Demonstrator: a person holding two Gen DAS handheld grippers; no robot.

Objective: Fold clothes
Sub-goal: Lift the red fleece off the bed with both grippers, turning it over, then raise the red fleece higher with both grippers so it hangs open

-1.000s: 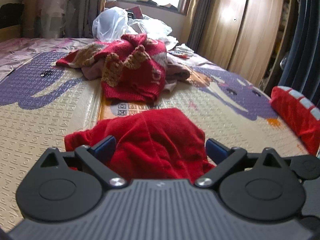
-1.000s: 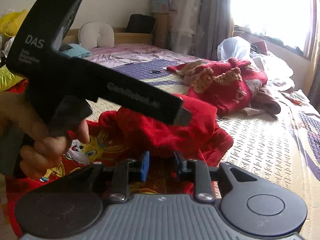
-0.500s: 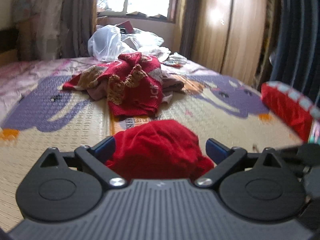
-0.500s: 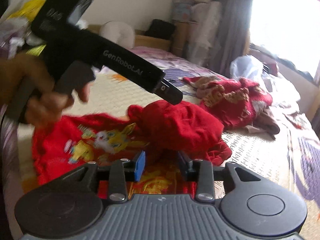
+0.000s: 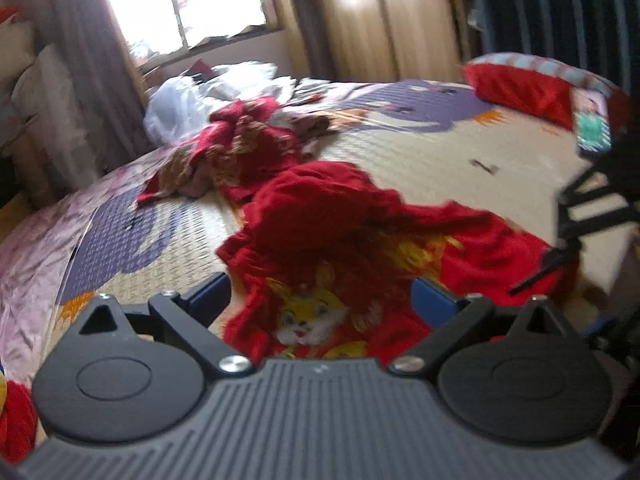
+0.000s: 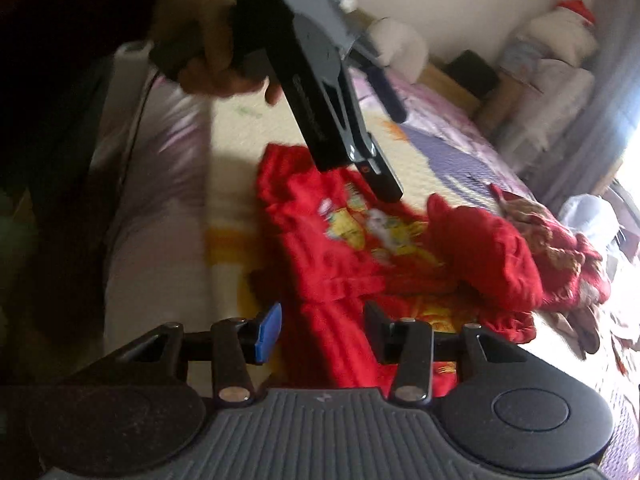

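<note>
Red cartoon-print garment (image 5: 360, 248) lies crumpled on the bed mat (image 5: 440, 160). Left gripper (image 5: 320, 296) and right gripper (image 6: 320, 328) both hover spread, holding nothing. Risk: bunched far end gets pinched in layers, giving a lopsided fold.

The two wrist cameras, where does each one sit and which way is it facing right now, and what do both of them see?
Left wrist: sits behind the open left gripper, looking across the bed toward the window; the right gripper's dark frame shows at the right edge.
Right wrist: sits behind the open right gripper, looking along the bed toward the far wall; the left hand shows, holding its gripper above.
Shared: the red cartoon-print garment, lying crumpled and unfolded, and the red sweater pile beyond it.
</note>
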